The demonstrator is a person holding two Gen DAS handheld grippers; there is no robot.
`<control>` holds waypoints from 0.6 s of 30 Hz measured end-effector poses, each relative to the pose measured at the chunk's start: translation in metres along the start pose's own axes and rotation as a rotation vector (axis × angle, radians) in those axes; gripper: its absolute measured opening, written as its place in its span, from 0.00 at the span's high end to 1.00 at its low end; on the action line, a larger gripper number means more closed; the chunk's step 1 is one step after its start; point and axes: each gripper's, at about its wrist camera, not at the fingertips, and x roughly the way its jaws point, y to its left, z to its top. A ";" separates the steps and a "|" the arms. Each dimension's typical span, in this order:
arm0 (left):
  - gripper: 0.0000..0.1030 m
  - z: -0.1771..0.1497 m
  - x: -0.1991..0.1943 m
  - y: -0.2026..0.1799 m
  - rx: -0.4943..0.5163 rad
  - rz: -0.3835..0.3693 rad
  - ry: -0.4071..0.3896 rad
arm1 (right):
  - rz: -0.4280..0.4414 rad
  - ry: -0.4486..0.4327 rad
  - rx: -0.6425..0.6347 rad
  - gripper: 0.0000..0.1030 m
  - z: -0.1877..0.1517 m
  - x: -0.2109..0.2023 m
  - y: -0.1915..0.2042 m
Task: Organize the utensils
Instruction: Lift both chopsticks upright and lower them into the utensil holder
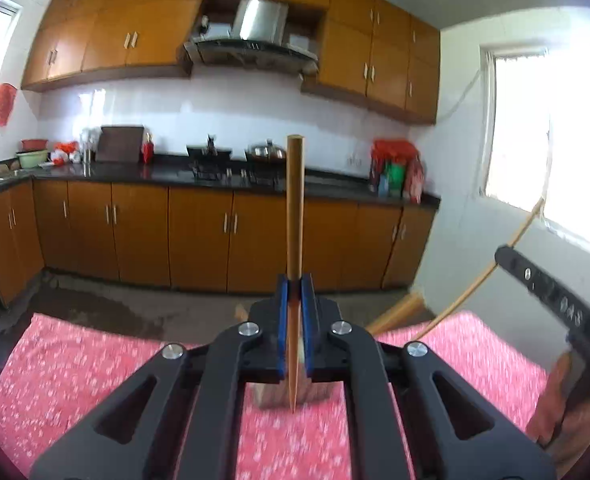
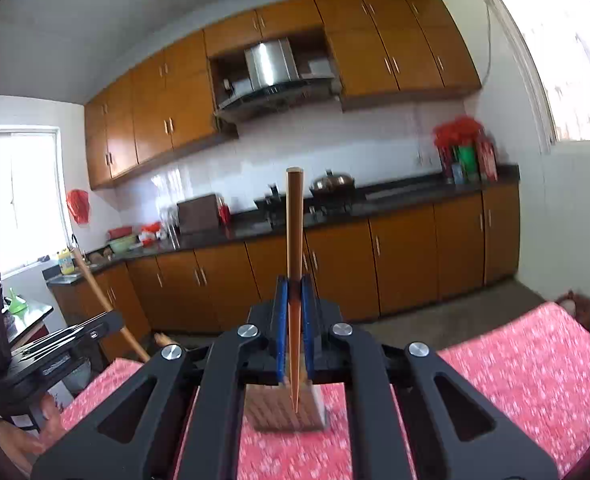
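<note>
Black linkage arms of the left gripper (image 1: 295,300) fill the lower foreground of the left wrist view; its blue pads (image 1: 283,320) are clamped on a wooden chopstick (image 1: 295,208), which stands upright, pointed end down, blunt end up. Below the tip, a brown slatted holder (image 1: 279,396) rests on the red floral tablecloth (image 1: 75,360). At the right edge, the other gripper's black body (image 1: 551,292) enters the view with its own thin stick angled up toward the window.

Right wrist view: the right gripper (image 2: 295,304) is likewise closed on a second wooden chopstick (image 2: 294,232), upright, tip over the same slatted holder (image 2: 287,404). Both grippers point nearly level, raised above the table. At the lower left, a hand (image 2: 35,436) holds the left gripper's body.

Beyond the table lies a concrete floor, then orange-brown base cabinets (image 1: 199,236) under a black countertop (image 1: 167,172) bearing a gas stove and a lidded pot (image 1: 267,152). Farthest back, wall cabinets flank a steel range hood (image 1: 255,28).
</note>
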 end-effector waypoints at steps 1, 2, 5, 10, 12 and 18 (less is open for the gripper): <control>0.92 0.005 0.004 -0.002 -0.009 0.007 -0.019 | 0.001 -0.014 -0.006 0.93 0.001 0.003 0.002; 0.92 0.009 0.007 -0.002 -0.016 0.012 -0.034 | 0.002 -0.028 -0.014 0.92 0.002 0.009 0.006; 0.92 0.018 0.021 -0.008 -0.015 0.033 -0.089 | -0.007 -0.047 -0.034 0.92 0.001 0.028 0.013; 0.92 0.020 0.049 -0.014 -0.006 0.062 -0.120 | -0.011 -0.025 -0.034 0.92 -0.007 0.059 0.012; 0.92 0.022 0.056 -0.012 -0.028 0.062 -0.133 | -0.012 -0.014 -0.026 0.92 -0.009 0.067 0.008; 0.92 0.022 0.073 -0.012 -0.005 0.076 -0.155 | -0.001 0.012 -0.022 0.92 -0.017 0.074 0.006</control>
